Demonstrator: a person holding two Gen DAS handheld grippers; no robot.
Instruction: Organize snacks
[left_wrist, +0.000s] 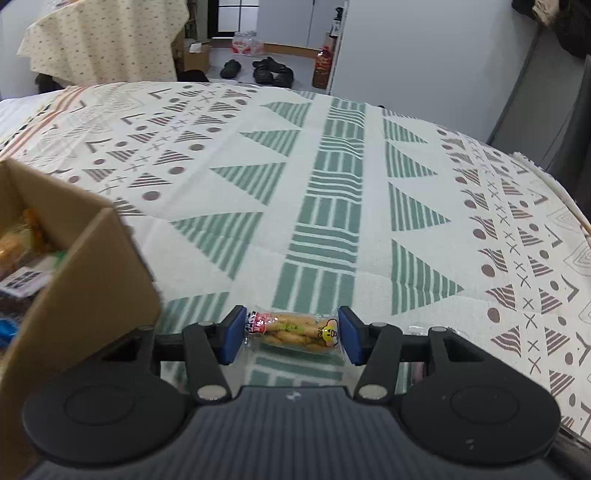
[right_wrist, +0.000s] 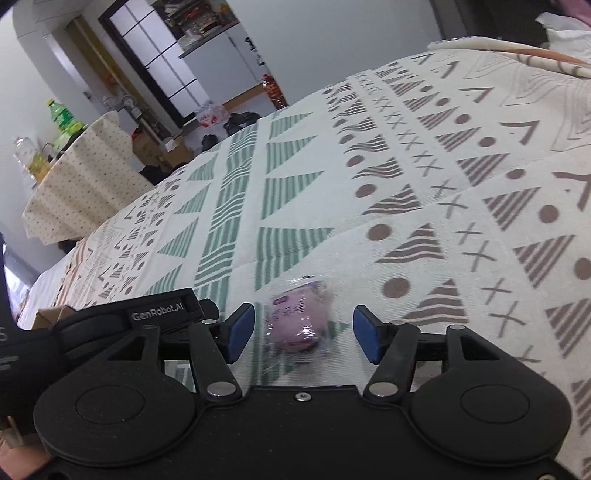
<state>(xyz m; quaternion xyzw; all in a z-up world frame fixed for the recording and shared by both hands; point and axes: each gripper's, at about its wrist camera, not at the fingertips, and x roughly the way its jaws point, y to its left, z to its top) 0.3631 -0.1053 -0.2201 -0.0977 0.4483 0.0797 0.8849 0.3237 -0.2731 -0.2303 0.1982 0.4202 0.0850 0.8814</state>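
Our left claw (left_wrist: 291, 334) has its blue pads right at both ends of the biscuit pack (left_wrist: 291, 328), low in the frame; we cannot tell if they squeeze. The box (left_wrist: 92, 280) edge sits close at left. Our right claw (right_wrist: 303, 334) stands apart around the pink snack (right_wrist: 297, 319), not touching. The tablecloth (right_wrist: 369, 184) above lies bare.

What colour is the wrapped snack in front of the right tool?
Pale pink-purple snack in a clear wrapper; shows best in the right wrist view.
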